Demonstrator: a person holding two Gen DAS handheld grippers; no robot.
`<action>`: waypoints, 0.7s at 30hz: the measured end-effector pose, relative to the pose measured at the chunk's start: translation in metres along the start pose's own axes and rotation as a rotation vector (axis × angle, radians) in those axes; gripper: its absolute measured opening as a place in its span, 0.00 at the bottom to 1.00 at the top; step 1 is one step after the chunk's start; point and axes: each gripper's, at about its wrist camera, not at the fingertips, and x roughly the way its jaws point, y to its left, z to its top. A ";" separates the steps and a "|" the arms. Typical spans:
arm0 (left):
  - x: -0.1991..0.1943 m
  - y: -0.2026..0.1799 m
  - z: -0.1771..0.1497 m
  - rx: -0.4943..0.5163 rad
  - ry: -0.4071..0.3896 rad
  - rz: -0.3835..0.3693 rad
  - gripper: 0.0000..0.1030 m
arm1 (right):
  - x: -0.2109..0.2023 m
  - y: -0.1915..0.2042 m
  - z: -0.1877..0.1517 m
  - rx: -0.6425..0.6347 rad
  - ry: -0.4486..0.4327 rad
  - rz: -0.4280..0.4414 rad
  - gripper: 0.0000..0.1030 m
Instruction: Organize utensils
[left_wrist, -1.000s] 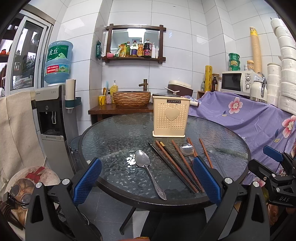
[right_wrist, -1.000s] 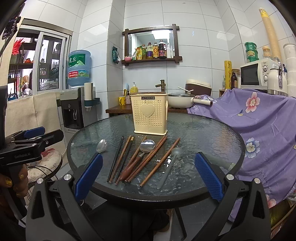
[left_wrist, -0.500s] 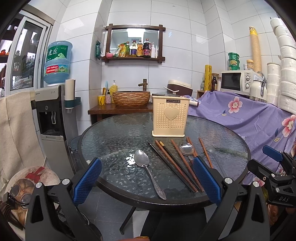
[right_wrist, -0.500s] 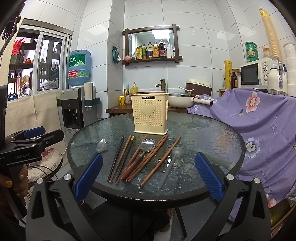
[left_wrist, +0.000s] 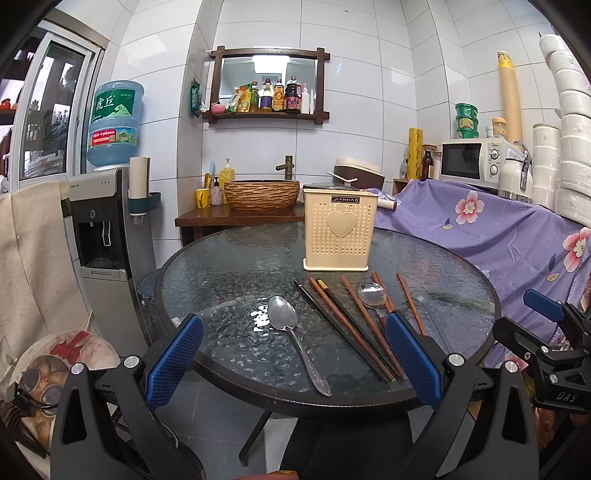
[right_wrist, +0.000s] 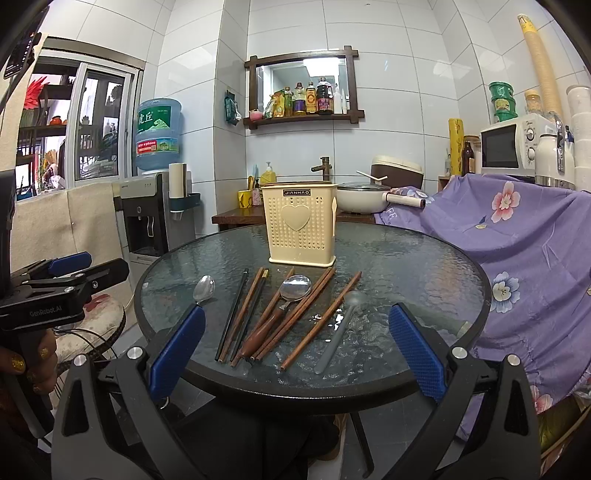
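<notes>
Both your left gripper (left_wrist: 293, 360) and right gripper (right_wrist: 295, 343) hang spread wide and empty at the near rim of the glass table (right_wrist: 424, 266), so nothing is gripped yet. Just beyond them the metal spoon (left_wrist: 291, 334) lies flat and alone, while the chopsticks (right_wrist: 258, 314) crisscross around the wooden-handled spoon (right_wrist: 284, 302), so a pinch there may drag 2 sticks together or skid them off the slick glass. Farthest back, the cream holder (right_wrist: 301, 229) stands light and upright; a tilted drop could tip it.
</notes>
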 end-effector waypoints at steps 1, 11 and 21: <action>0.000 0.000 0.000 0.000 0.001 0.000 0.94 | 0.000 0.000 0.000 -0.001 0.000 -0.001 0.95; 0.000 0.000 0.000 0.000 0.001 -0.001 0.94 | 0.001 0.001 -0.001 -0.001 0.002 0.000 0.95; 0.000 0.000 0.000 0.001 0.005 0.000 0.94 | 0.002 0.001 -0.002 0.000 0.005 -0.001 0.95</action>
